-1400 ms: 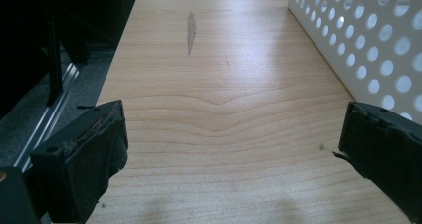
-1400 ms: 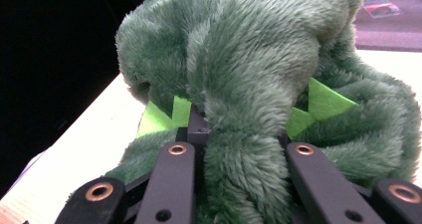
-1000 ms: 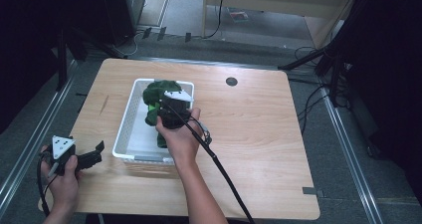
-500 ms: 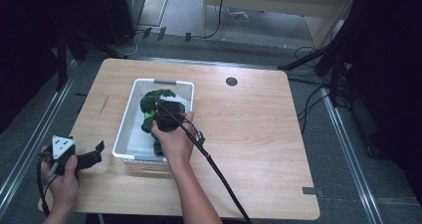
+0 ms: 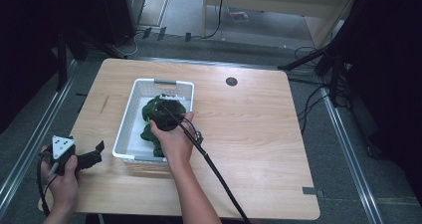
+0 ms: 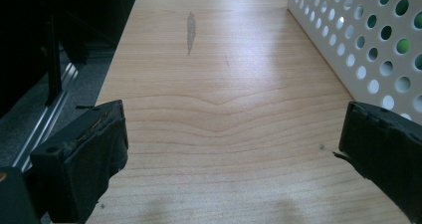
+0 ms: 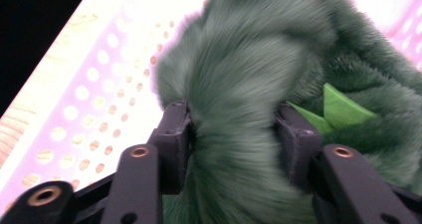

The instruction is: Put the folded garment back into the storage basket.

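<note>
A green plush toy (image 5: 148,109) lies inside the white perforated basket (image 5: 128,119) on the wooden table. My right gripper (image 5: 166,115) reaches down into the basket, onto the toy. In the right gripper view a thick furry part of the toy (image 7: 249,59) fills the gap of that gripper (image 7: 233,129); the jaws have just been opening, and both pads still touch the pinched fur. My left gripper (image 5: 97,153) rests at the table's near left corner, open and empty (image 6: 234,159), aimed along the basket's side (image 6: 363,40).
A round cable hole (image 5: 231,81) sits at the table's far edge. The right gripper's cable (image 5: 219,176) trails back across the tabletop. Dark floor and metal rails surround the table.
The right hand has lowered the green toy from above the basket's rim down into the basket. The left hand has stayed where it was.
</note>
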### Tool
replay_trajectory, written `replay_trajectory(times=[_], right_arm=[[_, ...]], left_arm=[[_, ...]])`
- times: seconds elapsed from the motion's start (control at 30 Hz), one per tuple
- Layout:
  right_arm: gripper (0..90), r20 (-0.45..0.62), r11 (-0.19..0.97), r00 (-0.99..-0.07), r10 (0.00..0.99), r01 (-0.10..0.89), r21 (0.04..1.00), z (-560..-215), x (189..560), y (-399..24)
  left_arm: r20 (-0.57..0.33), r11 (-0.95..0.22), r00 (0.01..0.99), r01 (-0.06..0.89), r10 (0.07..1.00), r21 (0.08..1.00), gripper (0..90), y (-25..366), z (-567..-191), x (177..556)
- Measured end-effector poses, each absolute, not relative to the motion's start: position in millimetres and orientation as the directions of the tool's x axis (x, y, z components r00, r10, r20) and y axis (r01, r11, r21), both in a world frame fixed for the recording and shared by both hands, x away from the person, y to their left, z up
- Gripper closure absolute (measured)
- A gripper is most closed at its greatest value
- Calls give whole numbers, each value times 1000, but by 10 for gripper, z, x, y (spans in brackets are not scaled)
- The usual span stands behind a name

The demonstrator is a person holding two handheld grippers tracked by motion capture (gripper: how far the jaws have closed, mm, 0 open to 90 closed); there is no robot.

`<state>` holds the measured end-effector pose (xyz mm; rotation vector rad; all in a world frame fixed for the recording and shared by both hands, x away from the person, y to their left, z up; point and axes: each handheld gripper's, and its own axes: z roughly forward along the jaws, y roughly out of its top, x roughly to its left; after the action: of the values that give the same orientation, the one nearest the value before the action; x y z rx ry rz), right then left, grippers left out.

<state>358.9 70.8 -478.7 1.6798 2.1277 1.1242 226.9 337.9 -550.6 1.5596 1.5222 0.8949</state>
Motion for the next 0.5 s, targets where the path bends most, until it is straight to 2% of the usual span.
replay_trajectory(times=[0.1,0.5], right_arm=[[496,272,60,-328,905,730,680,-4769,3588,696],[469,279,47,-345,896,699,713,-4655,3558,618]], left_arm=[[-28,6,40,461,999,887,1,3379,-5506,2269],[-27,4,42,462,999,887,1,3380,-5506,2269]])
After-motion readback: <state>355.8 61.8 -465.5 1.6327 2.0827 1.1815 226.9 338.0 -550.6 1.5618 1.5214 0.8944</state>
